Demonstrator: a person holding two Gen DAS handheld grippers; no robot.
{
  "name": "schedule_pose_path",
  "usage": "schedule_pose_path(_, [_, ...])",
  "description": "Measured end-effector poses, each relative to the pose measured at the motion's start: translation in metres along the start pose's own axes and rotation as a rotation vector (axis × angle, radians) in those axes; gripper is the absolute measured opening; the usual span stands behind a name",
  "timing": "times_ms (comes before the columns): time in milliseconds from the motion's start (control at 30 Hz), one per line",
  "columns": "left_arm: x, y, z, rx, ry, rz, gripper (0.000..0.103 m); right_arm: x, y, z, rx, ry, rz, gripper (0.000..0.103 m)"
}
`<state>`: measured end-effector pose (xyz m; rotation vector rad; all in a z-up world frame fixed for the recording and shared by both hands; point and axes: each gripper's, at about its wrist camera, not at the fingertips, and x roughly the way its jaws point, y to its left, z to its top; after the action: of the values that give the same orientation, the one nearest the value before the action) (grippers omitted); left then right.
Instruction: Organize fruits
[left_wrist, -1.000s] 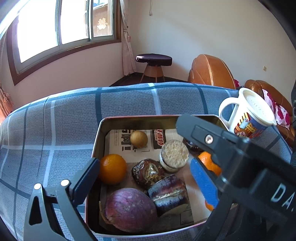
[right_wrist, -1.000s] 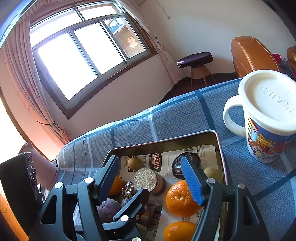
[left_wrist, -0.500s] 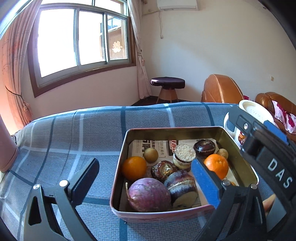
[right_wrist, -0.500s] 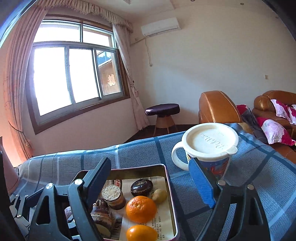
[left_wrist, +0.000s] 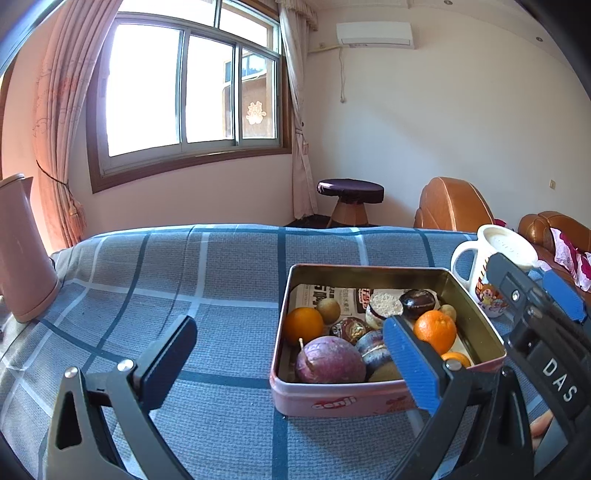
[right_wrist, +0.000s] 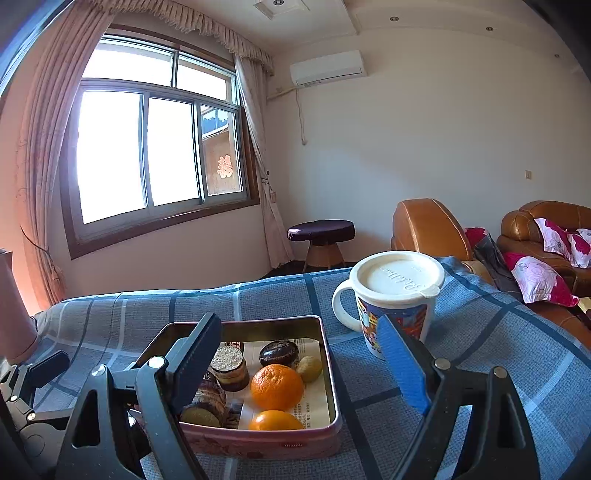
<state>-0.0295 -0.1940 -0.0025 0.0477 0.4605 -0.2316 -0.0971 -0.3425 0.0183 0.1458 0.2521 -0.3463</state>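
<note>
A pink tin (left_wrist: 369, 400) lined with newspaper stands on the blue checked cloth (left_wrist: 184, 277). It holds two oranges (left_wrist: 303, 325) (left_wrist: 435, 330), a purple round fruit (left_wrist: 330, 360), a small brownish fruit (left_wrist: 328, 310) and several dark round pieces. My left gripper (left_wrist: 288, 332) hovers open in front of the tin's left side, holding nothing. In the right wrist view the tin (right_wrist: 266, 445) lies low in the middle with an orange (right_wrist: 277, 386) in it. My right gripper (right_wrist: 299, 325) is open and empty, short of the tin.
A lidded white cartoon mug (right_wrist: 399, 291) stands right of the tin, also in the left view as the mug (left_wrist: 491, 258). A pink jug (left_wrist: 22, 251) sits at the cloth's far left. Beyond are a dark stool (left_wrist: 351, 199) and brown leather armchairs (left_wrist: 454, 206).
Both grippers have drawn back from above the tin and tilted up, so the tin now lies farther ahead. The right jaws have spread a little wider.
</note>
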Motion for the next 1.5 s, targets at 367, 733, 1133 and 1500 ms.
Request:
schedule_pose_path(367, [-0.035,0.005,-0.011,0.039,-0.091,-0.005,0.103,-0.034,0.011,-0.006,-0.037,-0.053,-0.01,0.087])
schedule_pose_path(733, [-0.048,0.006,-0.015,0.047,-0.122,0.003,0.103,-0.051,0.017,-0.009,-0.068,-0.103,-0.023,0.087])
schedule_pose_path(1133, [-0.046,0.01,-0.013,0.026,-0.106,0.011,0.103,-0.05,0.014,-0.009,-0.058,-0.098,-0.028,0.087])
schedule_pose_path(1500, [-0.045,0.011,-0.014,0.024,-0.103,0.014,0.103,-0.05,0.014,-0.008,-0.057,-0.097,-0.026,0.087])
